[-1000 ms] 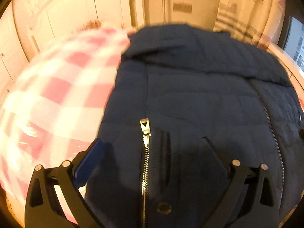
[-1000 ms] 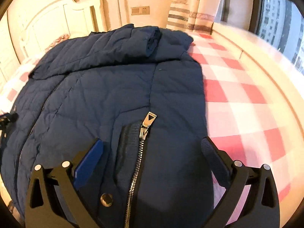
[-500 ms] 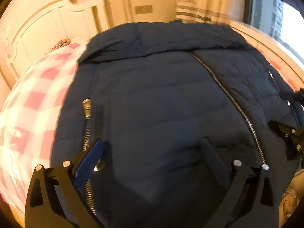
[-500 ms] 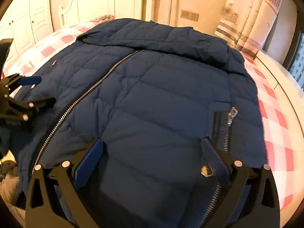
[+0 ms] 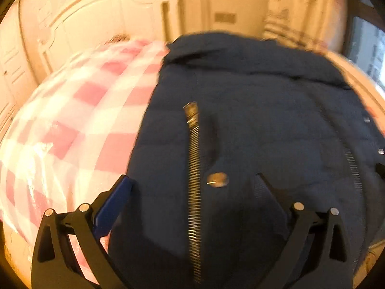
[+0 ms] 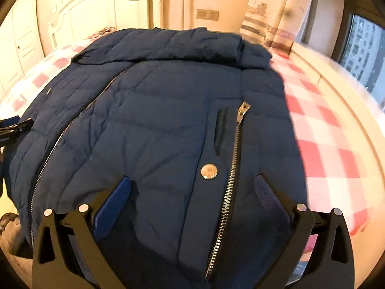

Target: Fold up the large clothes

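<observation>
Since half a second ago both views have swung outward, each now centred on a pocket zip instead of the jacket's middle. Nearest, the left gripper (image 5: 192, 192) hangs released, jaws wide, over the near hem of the dark navy quilted puffer jacket (image 6: 156, 110), one fingertip past its edge above the pink-and-white checked bed cover (image 5: 72, 125). The right gripper (image 6: 192, 190) is likewise spread and grasps nothing, straddling the silver pocket zip (image 6: 231, 175) and round metal snap (image 6: 209, 171). Farther off, the jacket's folded collar lies toward the white headboard (image 6: 101, 7). Risk, as I judge it: pinching only the slippery top layer, or catching bed cover with it, so the bulky fold slumps.
</observation>
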The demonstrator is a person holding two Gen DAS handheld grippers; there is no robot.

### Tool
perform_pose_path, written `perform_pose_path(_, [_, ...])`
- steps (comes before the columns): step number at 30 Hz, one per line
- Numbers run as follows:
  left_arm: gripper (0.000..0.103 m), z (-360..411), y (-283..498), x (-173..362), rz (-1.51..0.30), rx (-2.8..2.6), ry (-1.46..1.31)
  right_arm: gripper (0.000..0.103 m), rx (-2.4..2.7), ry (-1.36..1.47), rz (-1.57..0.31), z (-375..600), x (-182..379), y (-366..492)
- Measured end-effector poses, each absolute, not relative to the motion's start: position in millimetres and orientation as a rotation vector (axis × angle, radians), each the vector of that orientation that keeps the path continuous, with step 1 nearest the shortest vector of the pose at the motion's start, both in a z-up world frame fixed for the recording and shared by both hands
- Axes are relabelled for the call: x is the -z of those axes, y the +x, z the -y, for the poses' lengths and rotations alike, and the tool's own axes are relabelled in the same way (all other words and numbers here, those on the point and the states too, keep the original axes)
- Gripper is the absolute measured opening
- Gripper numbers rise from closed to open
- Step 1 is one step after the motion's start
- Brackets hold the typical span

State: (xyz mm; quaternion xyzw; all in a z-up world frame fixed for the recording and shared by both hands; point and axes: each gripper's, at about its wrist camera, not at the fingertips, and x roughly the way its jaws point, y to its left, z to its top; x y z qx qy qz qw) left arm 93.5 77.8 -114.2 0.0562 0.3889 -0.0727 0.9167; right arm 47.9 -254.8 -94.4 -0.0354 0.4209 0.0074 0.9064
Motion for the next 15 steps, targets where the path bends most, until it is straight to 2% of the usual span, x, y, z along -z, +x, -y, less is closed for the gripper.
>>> perform_pose_path(4, [0.101,-41,58,99,-0.704,0.285,0.211,0.098,-0.16,-0.138,-0.807,216,85,33])
perform_pose_path(7, [0.101,-8,49,123,-0.743,0.313,0.35,0.098,-0.218,-0.233,-0.879,189,113,34])
perform_pose_path(8, [0.101,-4,48,131,-0.747,0.296,0.365,0.098,-0.228,-0.188,-0.837,194,113,31])
perform_pose_path(15, [0.101,-29,48,125,-0.774,0.308,0.287,0.098,-0.233,-0.139,-0.851,218,104,24])
